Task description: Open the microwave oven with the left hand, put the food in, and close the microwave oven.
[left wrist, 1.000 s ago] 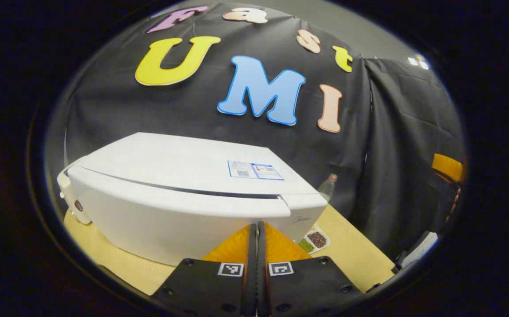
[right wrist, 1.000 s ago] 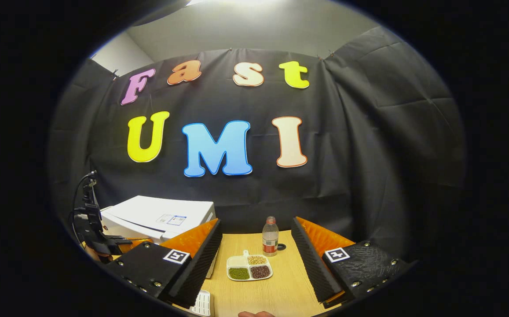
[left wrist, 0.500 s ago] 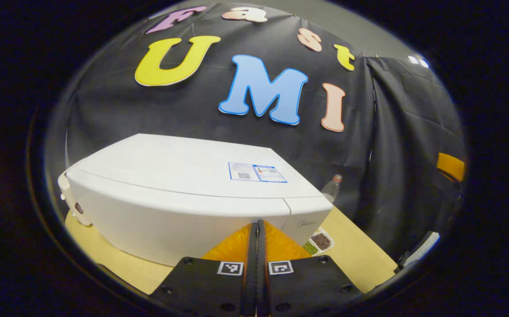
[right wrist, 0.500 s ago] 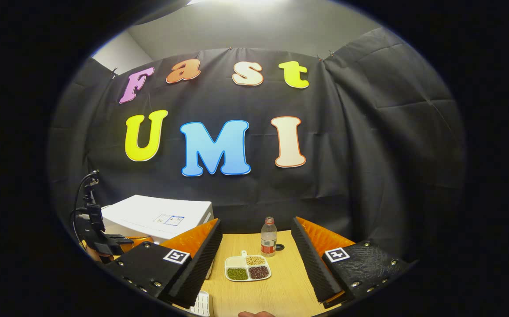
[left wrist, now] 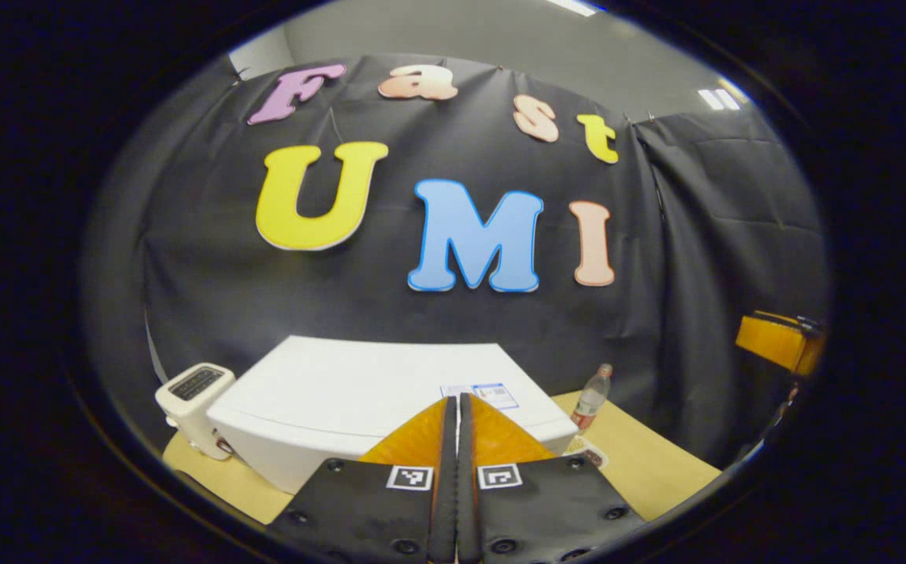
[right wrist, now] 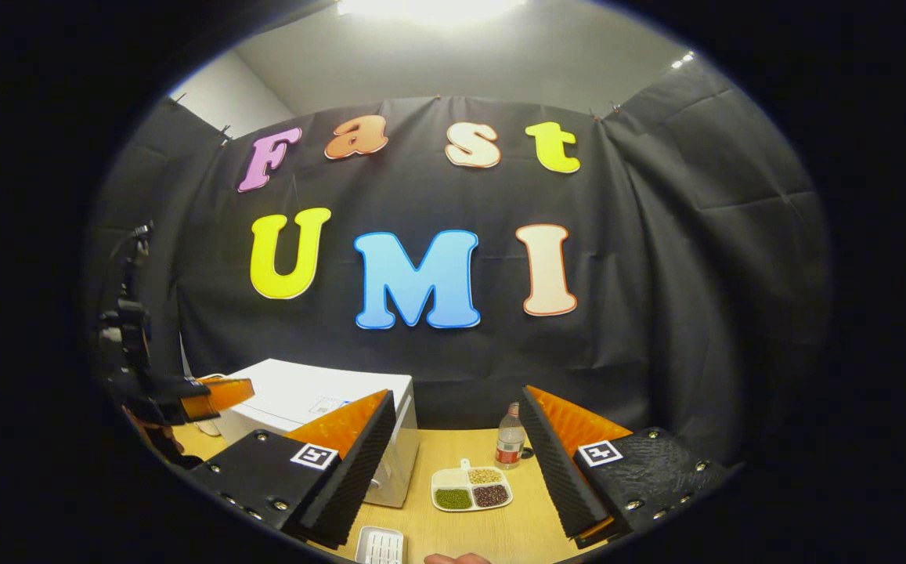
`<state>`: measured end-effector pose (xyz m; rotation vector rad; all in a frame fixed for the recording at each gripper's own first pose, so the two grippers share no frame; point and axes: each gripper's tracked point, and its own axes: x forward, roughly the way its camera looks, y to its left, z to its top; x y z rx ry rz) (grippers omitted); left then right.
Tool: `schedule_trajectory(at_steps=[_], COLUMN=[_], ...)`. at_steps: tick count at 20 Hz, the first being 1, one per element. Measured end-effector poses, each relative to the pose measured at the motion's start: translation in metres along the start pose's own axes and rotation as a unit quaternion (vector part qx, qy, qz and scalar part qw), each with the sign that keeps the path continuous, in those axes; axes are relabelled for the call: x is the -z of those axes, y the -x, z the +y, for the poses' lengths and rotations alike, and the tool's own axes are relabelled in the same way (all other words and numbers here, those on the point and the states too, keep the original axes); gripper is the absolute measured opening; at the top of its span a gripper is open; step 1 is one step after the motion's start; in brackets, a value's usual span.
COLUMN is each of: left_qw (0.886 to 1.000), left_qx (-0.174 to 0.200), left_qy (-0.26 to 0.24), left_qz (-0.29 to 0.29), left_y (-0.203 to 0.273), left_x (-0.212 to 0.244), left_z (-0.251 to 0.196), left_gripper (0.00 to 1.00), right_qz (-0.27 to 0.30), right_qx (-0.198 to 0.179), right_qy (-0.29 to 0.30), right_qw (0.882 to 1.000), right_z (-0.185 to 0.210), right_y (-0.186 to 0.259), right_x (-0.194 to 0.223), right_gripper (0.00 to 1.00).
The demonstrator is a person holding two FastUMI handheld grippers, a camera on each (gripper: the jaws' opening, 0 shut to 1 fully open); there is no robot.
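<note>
One white microwave (right wrist: pixel 319 407) sits door shut at counter (right wrist: pixel 492 533) left, one four-part food tray (right wrist: pixel 471 490) and one bottle (right wrist: pixel 509 439) to its right; left claw (left wrist: pixel 457 407) closed empty, right claw (right wrist: pixel 456 415) wide open, empty.

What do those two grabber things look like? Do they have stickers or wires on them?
Each tool has two wedge-shaped fingers with ridged inner faces. The left tool and right tool both have flat black plates with small screws, and each plate carries a little square black-and-white marker like a sticker. In the right gripper view, the left tool seen from the side has a dark body with a thin cable looping above it.
</note>
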<state>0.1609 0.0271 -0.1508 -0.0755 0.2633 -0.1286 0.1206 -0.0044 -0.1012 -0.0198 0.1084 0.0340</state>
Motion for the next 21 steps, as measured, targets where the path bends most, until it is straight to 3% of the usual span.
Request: schedule_trajectory(at_steps=[1, 5, 8, 12, 21], left_qw=[1.0, 0.997, 0.997, 0.994, 0.993], left_qx=[-0.002, -0.011, -0.025, -0.039, -0.018], left_qy=[-0.009, -0.018, 0.006, -0.006, 0.002], left_qz=[-0.023, -0.068, -0.079, -0.097, -0.116], left_y=[0.012, 0.067, 0.092, 0.121, 0.151], left_x=[-0.021, -0.074, -0.092, -0.105, -0.123], left_z=[0.002, 0.018, 0.034, 0.059, 0.08], left_gripper=[0.08, 0.94, 0.95, 0.96, 0.96], right_qz=[-0.004, -0.027, -0.034, -0.043, -0.054], right_qx=[-0.004, -0.018, -0.022, -0.02, 0.008], right_qy=[0.0, -0.006, 0.003, -0.008, -0.025], right_qw=[1.0, 0.999, 0.999, 0.999, 0.998], right_z=[0.006, 0.034, 0.048, 0.066, 0.089], right_y=[0.001, 0.009, 0.017, 0.03, 0.046], right_x=[-0.006, -0.035, -0.041, -0.052, -0.063], right_gripper=[0.95, 0.95, 0.95, 0.95, 0.95])
